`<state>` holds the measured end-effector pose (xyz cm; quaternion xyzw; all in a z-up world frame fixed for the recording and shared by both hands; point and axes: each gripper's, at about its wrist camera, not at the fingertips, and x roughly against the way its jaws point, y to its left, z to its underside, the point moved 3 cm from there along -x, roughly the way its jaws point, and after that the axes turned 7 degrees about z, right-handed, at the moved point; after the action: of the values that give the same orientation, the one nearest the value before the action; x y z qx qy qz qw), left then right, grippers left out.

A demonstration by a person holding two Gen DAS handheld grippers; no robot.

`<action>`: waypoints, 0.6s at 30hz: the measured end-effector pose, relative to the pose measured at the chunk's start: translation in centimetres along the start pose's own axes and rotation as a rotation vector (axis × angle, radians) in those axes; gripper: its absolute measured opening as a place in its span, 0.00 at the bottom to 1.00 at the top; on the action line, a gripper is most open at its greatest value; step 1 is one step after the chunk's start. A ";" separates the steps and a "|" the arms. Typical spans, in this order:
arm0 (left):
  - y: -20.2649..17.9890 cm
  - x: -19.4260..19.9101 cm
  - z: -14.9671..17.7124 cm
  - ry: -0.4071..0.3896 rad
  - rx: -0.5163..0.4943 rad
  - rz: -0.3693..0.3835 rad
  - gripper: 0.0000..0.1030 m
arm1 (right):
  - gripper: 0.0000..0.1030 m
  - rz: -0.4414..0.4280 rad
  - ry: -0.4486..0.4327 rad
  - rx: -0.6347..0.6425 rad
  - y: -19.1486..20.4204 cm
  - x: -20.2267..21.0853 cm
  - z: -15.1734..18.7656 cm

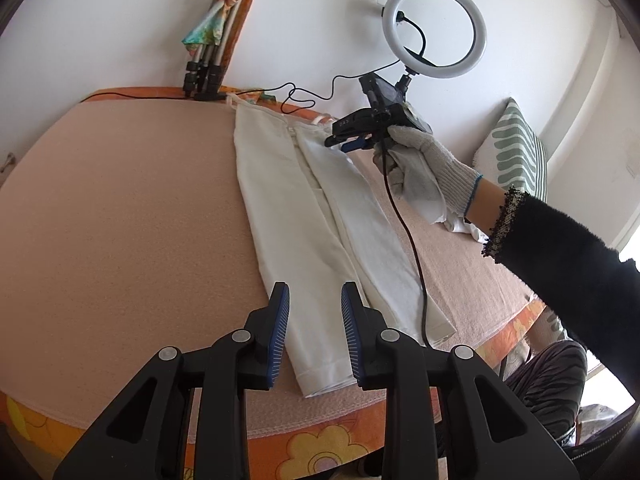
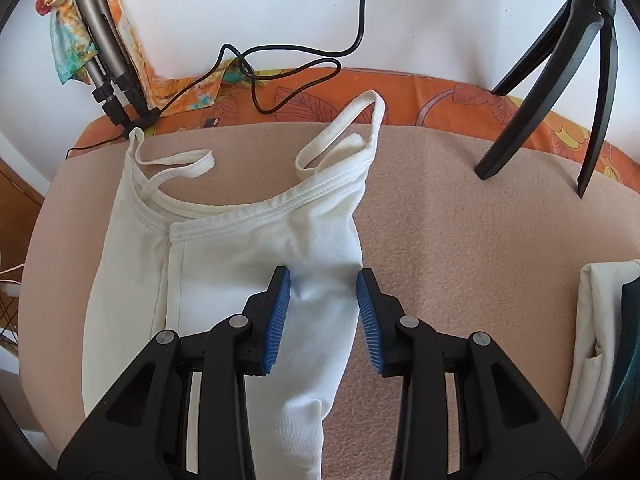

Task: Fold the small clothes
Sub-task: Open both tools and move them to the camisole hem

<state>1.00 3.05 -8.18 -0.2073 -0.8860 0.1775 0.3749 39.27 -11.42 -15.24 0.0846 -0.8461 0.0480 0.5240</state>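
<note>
A white camisole (image 1: pixel 316 216) lies on the pink blanket (image 1: pixel 120 220), both long sides folded in to a narrow strip. Its straps and neckline show in the right wrist view (image 2: pixel 256 208), at the far end by the wall. My left gripper (image 1: pixel 314 300) is open and empty, just above the hem end of the strip. My right gripper (image 2: pixel 324 284) is open and empty, over the folded right part below the neckline. It also shows in the left wrist view (image 1: pixel 340 142), held by a gloved hand (image 1: pixel 424 168) at the far end.
A ring light (image 1: pixel 436 28) on a black tripod (image 2: pixel 560 60) stands at the far right. A black cable (image 2: pixel 280 68) loops along the wall. Folded tripod legs (image 1: pixel 208 52) lean at the back left. A cushion (image 1: pixel 516 148) and folded cloth (image 2: pixel 596 352) lie to the right.
</note>
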 end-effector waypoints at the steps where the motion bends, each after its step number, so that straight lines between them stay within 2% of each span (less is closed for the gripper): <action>1: 0.4 -0.1 0.0 0.011 0.012 0.005 0.32 | 0.35 -0.009 -0.004 -0.006 -0.1 0.3 0.1; 5: 1.6 -0.9 0.1 0.088 0.036 0.032 0.32 | 0.36 -0.007 -0.020 -0.014 -0.9 2.2 1.1; 10: 1.6 -1.0 0.1 0.138 0.016 0.045 0.32 | 0.37 -0.078 -0.033 -0.062 -3.2 6.3 3.6; 18: 1.7 -2.0 1.7 0.218 0.101 0.102 0.35 | 0.37 -0.185 -0.029 -0.065 -4.7 13.3 11.1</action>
<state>1.40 3.24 -11.24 -0.2511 -0.8181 0.2173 0.4695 24.63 -19.17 -8.35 0.1460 -0.8434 -0.0294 0.5163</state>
